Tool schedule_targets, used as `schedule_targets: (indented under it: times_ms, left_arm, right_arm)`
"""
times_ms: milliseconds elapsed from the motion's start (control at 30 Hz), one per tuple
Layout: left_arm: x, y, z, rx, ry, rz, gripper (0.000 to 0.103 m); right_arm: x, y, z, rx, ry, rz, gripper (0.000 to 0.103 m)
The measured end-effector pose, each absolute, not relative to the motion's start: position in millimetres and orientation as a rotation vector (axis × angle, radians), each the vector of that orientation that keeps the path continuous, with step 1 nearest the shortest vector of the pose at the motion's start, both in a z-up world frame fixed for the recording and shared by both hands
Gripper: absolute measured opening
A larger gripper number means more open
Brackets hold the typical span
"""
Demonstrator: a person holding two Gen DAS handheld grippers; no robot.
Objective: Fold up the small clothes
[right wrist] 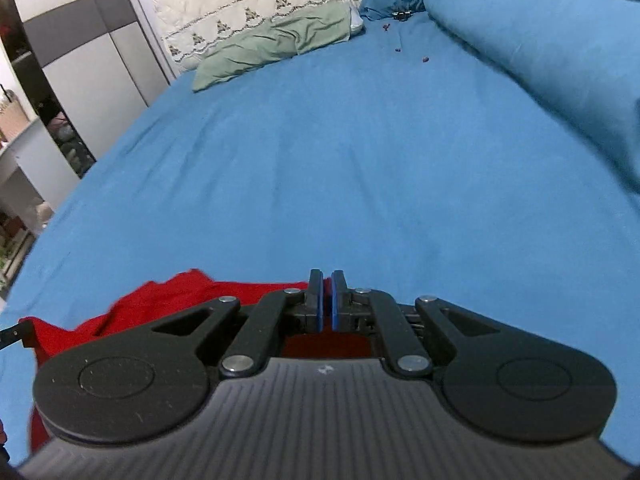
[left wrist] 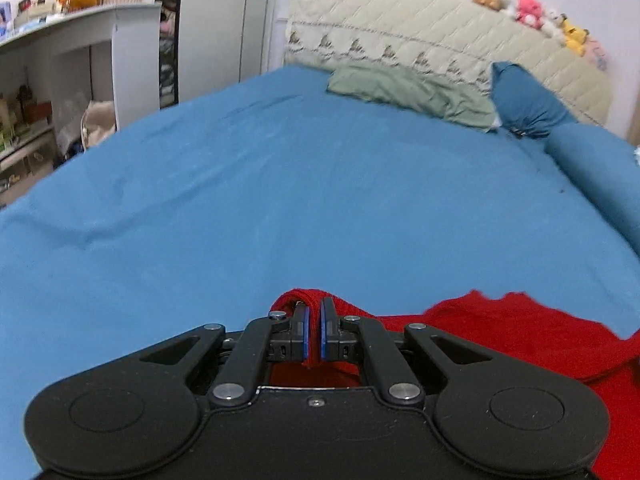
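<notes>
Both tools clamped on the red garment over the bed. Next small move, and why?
Probably lower both tools together and lay the held edge onto the blue sheet. The left tool pinches a fold of the red garment, the right tool grips its other edge, and the cloth between them sags, so setting it down flat comes before any release.

Most of the red garment lies hidden beneath both gripper bodies, and the shelf items are too small to identify.
</notes>
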State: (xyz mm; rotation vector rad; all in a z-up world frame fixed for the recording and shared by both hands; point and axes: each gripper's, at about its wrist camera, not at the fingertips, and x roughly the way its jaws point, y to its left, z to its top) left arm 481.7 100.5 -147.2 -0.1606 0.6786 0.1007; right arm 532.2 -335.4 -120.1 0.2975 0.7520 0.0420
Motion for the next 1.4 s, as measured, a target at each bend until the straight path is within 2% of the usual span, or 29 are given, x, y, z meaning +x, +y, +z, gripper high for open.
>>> schedule_targets:
  times_ms: [100, 167, 200, 233, 267, 300, 367, 500, 667, 767, 867, 967, 1000, 1067, 1100, 1233, 1400]
  left_arm:
    - [493, 103, -159, -0.180, 0.680, 0.111, 0.005]
    - [496, 105, -163, -0.198, 0.671, 0.124, 0.010]
    - [493, 106, -161, -0.205, 0.659, 0.126, 0.019]
    - [491, 103, -158, -0.204, 0.645, 0.132, 0.042]
    - [480, 101, -151, -0.198, 0.618, 0.133, 0.050]
    - [470, 100, -143, -0.191, 0.587, 0.125, 0.062]
    - [446, 92, -132, -0.161, 0.554, 0.084, 0.064]
    - [411, 74, -139, -0.146, 0.606, -0.047, 0.073]
    - [407, 75, -178, -0.136, 0.732, -0.034, 0.072]
    - [401, 81, -182, -0.164, 0.718, -0.048, 0.072]
    - [400, 80, -176, -0.180, 0.726, -0.047, 0.072]
    - [388, 80, -156, -0.203, 0.699, -0.054, 0.073]
    - [384, 77, -147, -0.187, 0.682, -0.054, 0.075]
    - [375, 64, -127, -0.133, 0.656, -0.037, 0.090]
    - [372, 57, -118, -0.108, 0.643, -0.039, 0.103]
    - [364, 28, -108, -0.082, 0.635, -0.126, 0.103]
    - [374, -23, -127, -0.099, 0.703, -0.207, 0.103]
  right_arm:
    - [546, -333, -138, 0.296, 0.726, 0.039, 0.019]
    - [550, -333, -146, 0.297, 0.706, 0.041, 0.023]
    - [551, -332, -148, 0.293, 0.696, 0.029, 0.033]
    - [551, -331, -150, 0.294, 0.692, 0.014, 0.046]
    - [548, -331, -149, 0.297, 0.706, -0.008, 0.077]
    - [540, -328, -146, 0.298, 0.702, -0.019, 0.089]
    - [515, -319, -139, 0.266, 0.650, 0.027, 0.091]
    - [477, -292, -149, 0.200, 0.680, 0.155, 0.091]
    - [468, -277, -188, 0.102, 0.768, 0.124, 0.091]
    - [473, -289, -201, 0.139, 0.782, 0.071, 0.091]
    - [476, -292, -200, 0.152, 0.791, 0.059, 0.090]
    - [460, -292, -173, 0.179, 0.740, 0.075, 0.089]
    - [443, -293, -156, 0.186, 0.694, 0.086, 0.092]
    - [413, -297, -129, 0.182, 0.634, 0.073, 0.100]
    - [397, -298, -117, 0.166, 0.614, 0.050, 0.102]
    - [360, -306, -109, 0.133, 0.601, -0.026, 0.102]
    - [346, -319, -151, 0.130, 0.680, -0.106, 0.101]
